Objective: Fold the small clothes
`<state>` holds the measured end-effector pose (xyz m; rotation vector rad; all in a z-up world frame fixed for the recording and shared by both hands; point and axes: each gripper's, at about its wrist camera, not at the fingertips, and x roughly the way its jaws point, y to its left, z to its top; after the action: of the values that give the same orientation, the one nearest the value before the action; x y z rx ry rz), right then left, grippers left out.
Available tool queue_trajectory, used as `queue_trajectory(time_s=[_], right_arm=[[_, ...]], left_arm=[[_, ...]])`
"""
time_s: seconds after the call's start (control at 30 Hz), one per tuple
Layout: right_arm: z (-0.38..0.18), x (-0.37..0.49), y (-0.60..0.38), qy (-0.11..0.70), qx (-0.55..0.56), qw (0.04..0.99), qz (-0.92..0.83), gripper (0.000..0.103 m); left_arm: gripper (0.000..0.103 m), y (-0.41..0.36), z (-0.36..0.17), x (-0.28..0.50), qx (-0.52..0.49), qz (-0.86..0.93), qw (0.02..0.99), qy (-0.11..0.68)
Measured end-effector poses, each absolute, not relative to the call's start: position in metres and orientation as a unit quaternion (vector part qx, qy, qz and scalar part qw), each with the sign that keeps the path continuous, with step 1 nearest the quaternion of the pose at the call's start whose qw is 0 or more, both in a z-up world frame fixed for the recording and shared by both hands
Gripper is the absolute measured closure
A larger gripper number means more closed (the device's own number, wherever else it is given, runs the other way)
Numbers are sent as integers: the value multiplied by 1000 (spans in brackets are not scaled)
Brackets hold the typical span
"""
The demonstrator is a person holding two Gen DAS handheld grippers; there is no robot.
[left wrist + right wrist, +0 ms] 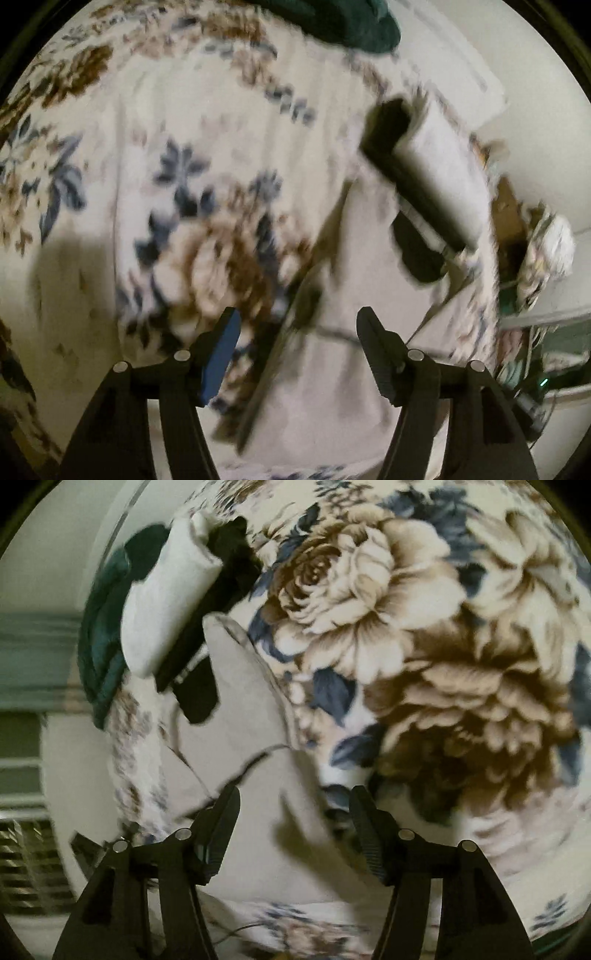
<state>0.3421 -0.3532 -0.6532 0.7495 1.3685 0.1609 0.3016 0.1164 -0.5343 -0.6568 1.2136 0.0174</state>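
A pale grey-white small garment (354, 295) lies spread on the floral bedspread (177, 122); it also shows in the right wrist view (251, 716). My left gripper (297, 350) is open just above its left edge, holding nothing. My right gripper (293, 827) is open over the garment's lower part, holding nothing. Beyond the garment lies a folded white piece (439, 173) on folded black clothes (391, 147); the white piece (170, 590) and the black clothes (229, 554) also show in the right wrist view. A small black item (417, 251) lies beside them.
A dark green cloth (340, 22) lies at the far edge of the bed, also in the right wrist view (103, 627). The bed edge drops off at right, with cluttered items (543, 251) and a white wall beyond. A vent grille (26, 864) is at lower left.
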Motion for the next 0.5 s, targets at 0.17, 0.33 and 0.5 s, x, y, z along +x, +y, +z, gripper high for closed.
queue_trajectory(time_s=[0.17,0.33,0.5], right_arm=[[-668,342,-326,636,260,721,87,39],[-676,359,-303,638,216,733,94,97],[-658,361,-303,616,201,759,62,100]], left_arm=[[42,83,-566,307,-242,-18,761,601],[97,56,-563,312,-179,-24,789,588],[99,55,-525,311,-140,-21,818,558]])
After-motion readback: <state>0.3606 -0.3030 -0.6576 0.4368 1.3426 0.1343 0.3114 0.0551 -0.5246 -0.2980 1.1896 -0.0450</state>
